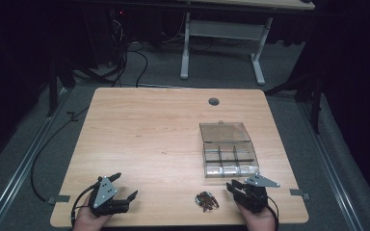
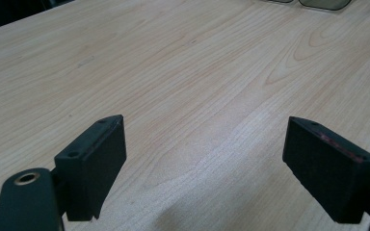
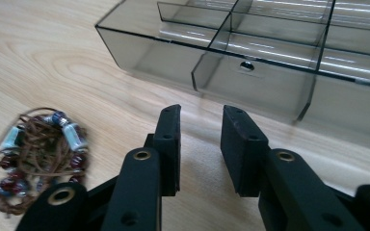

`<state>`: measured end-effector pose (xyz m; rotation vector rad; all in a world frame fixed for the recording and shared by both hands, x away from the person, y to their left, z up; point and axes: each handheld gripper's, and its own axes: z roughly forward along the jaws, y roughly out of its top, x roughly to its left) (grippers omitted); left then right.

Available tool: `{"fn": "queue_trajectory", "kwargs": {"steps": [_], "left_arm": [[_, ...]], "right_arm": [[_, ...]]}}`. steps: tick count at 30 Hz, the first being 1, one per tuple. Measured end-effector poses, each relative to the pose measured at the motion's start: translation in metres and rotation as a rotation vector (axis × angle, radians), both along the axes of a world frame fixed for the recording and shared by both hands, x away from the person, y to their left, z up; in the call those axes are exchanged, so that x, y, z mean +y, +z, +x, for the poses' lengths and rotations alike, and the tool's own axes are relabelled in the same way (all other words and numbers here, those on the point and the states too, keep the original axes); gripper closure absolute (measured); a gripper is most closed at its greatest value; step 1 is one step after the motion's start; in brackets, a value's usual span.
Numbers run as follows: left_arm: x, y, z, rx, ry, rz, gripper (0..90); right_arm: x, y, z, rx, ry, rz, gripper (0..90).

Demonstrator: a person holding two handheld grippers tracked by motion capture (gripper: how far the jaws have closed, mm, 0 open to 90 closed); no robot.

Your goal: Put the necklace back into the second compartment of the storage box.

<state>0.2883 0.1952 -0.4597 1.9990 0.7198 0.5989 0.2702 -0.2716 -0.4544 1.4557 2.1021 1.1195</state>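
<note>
- The right gripper (image 1: 237, 187) sits at the near right of the counter (image 1: 149, 130), held by a hand at the bottom edge of the high view; its jaws stand a narrow gap apart with nothing between them, released.
- The beaded cord bundle (image 1: 206, 200), brown cord with red and pale beads, lies on the counter just to the left of the right gripper, apart from the jaws; in the right gripper view it lies at the left (image 3: 38, 159).
- The clear compartment box (image 1: 231, 156) stands just beyond the right gripper with its lid (image 1: 224, 132) folded back; in the right gripper view its near wall (image 3: 250, 79) faces the jaws.
- The left gripper (image 1: 126, 186) rests at the near left, well apart from the bundle, jaws spread wide over bare wood, released.
</note>
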Motion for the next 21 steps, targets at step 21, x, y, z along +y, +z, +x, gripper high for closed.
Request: {"fn": "queue_trajectory", "kwargs": {"steps": [21], "left_arm": [[-0.001, 0.000, 0.000, -0.002, -0.005, 0.006, 15.8]], "right_arm": [[0.016, 0.010, -0.002, -0.016, 0.079, -0.019, 86.8]]}}
